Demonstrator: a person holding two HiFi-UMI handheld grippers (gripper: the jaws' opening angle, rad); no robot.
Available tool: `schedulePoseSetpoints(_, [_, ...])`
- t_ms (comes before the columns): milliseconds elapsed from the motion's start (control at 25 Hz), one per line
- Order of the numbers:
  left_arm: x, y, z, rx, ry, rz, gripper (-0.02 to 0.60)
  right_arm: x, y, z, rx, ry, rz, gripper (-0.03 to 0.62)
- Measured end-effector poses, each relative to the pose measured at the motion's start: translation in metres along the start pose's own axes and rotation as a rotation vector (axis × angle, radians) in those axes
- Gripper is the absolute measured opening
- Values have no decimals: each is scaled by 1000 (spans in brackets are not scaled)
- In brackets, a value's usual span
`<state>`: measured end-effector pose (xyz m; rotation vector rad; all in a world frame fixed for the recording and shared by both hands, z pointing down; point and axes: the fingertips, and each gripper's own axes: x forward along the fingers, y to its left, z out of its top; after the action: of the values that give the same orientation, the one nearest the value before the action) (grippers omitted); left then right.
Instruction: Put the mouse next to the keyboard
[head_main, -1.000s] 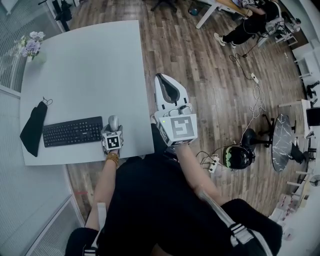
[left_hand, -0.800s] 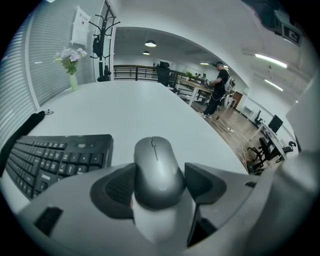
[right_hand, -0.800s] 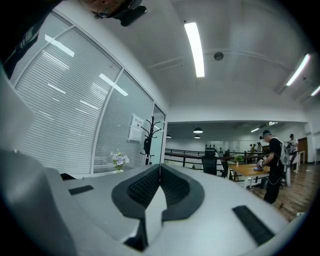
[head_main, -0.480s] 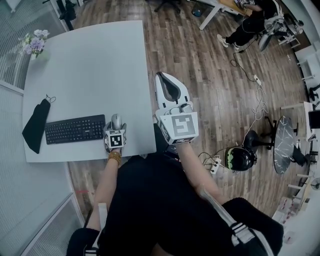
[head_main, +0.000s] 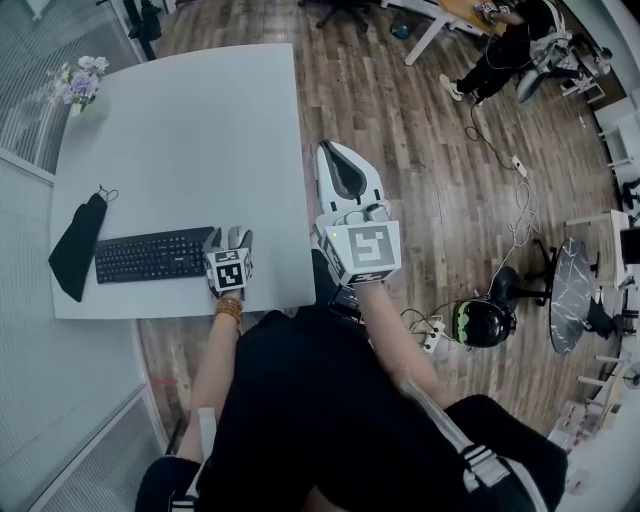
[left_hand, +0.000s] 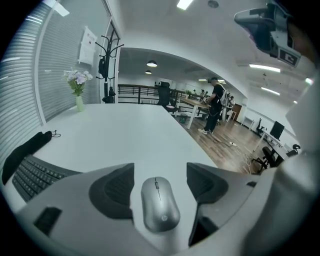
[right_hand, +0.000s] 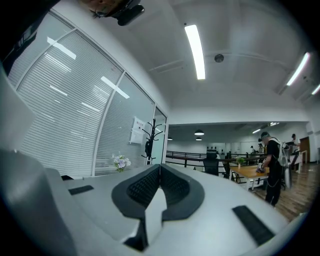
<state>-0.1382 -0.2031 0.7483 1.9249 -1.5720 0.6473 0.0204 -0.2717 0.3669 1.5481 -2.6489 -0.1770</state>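
Note:
A grey mouse (head_main: 237, 238) (left_hand: 160, 204) lies on the white table (head_main: 180, 130), just off the right end of the black keyboard (head_main: 155, 255) (left_hand: 32, 172). My left gripper (head_main: 231, 243) (left_hand: 160, 172) hangs over the mouse, tilted down. Its jaws have just opened wide and stand either side of the mouse without touching it. My right gripper (head_main: 331, 150) (right_hand: 159, 172) is shut and holds nothing. It points level, off the table's right edge and above the wooden floor.
A black cloth (head_main: 78, 245) (left_hand: 25, 147) lies left of the keyboard. A small vase of flowers (head_main: 83, 88) (left_hand: 77, 85) stands at the table's far left corner. Cables and a helmet (head_main: 478, 320) lie on the floor at right; a person (head_main: 500, 50) stands far off.
My left gripper has lifted a little off the table with its jaws spread wider; the mouse stays beside the keyboard. The right gripper has not moved.

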Motion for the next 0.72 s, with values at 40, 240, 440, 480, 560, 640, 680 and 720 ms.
schedulePoseSetpoints(40, [-2, 0, 6, -3, -14, 0, 330, -1, 0, 0, 0, -1, 1, 0])
schedulePoseSetpoints(240, [-11, -3, 34, -10, -80, -2, 330, -5, -1, 0, -1, 1, 0, 0])
schedulePoseSetpoints(440, [-24, -7, 68, -9, -157, -7, 330, -7, -5, 1, -1, 0, -9, 0])
schedulePoseSetpoints(480, [-26, -7, 76, -6, -175, -8, 330, -7, -5, 1, 0, 0, -11, 0])
schedulePoseSetpoints(560, [-32, -9, 93, 4, -212, -11, 330, -7, -5, 1, -1, -1, -13, 0])
schedulePoseSetpoints(640, [-39, -13, 110, 11, -251, -16, 330, -9, -6, 1, -2, -3, -15, 0])
schedulePoseSetpoints(680, [-43, -15, 119, 14, -271, -19, 330, -10, -6, 2, -3, -4, -15, 0])
schedulePoseSetpoints(720, [-47, -17, 127, 16, -289, -22, 330, -10, -7, 2, -3, -5, -14, 0])
